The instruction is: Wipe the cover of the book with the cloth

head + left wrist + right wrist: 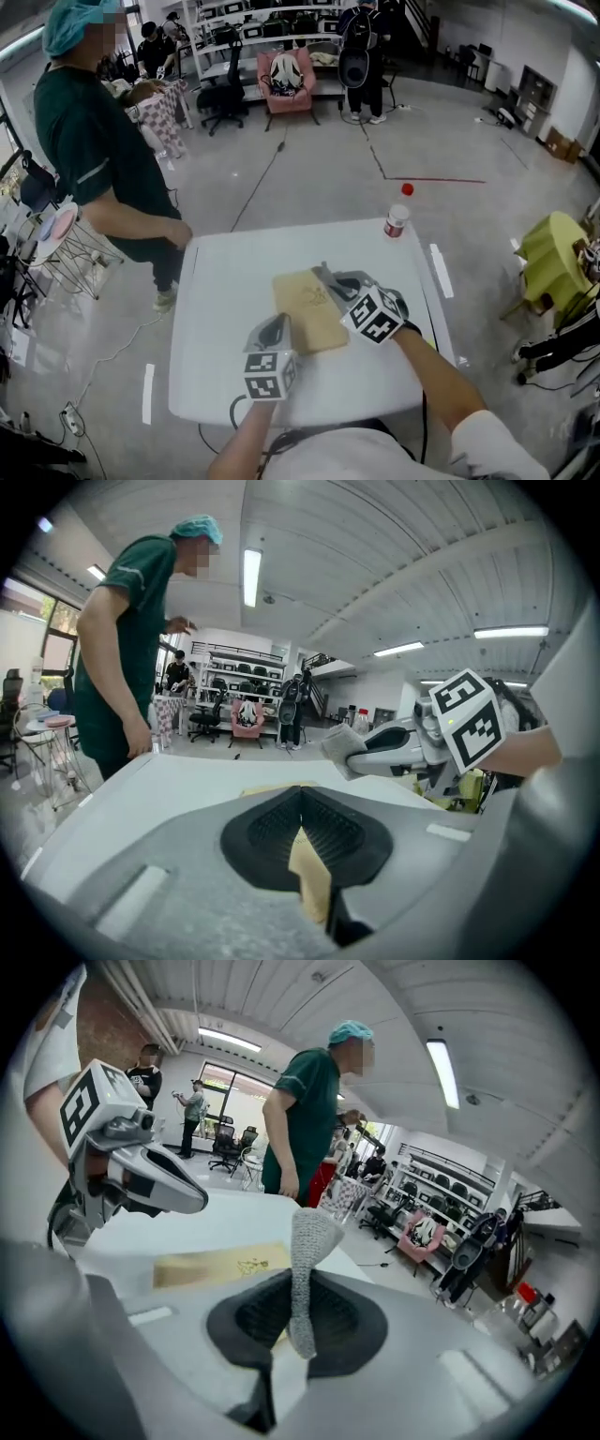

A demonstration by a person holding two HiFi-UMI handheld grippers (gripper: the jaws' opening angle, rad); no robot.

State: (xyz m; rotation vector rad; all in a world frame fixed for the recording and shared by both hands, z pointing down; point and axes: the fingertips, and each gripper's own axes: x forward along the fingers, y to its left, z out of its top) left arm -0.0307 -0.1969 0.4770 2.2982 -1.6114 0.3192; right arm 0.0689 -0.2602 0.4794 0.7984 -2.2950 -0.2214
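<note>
A tan book [307, 309] lies flat in the middle of the white table [225, 281]. My left gripper [278, 326] is at the book's near left corner, and in the left gripper view its jaws [302, 841] are shut on the tan edge of the book [311, 878]. My right gripper [330, 279] hovers over the book's far right part, shut on a grey knitted cloth [305, 1260] that sticks up from its jaws. The cloth [343, 742] is also visible at the tip of the right gripper, above the book [272, 789]. The cover [220, 1265] bears a small drawing.
A bottle with a red cap [397, 221] stands at the table's far right corner. A person in green [94, 159] stands at the table's far left, one hand [173, 232] near its edge. A yellow-green seat [553, 253] is off to the right.
</note>
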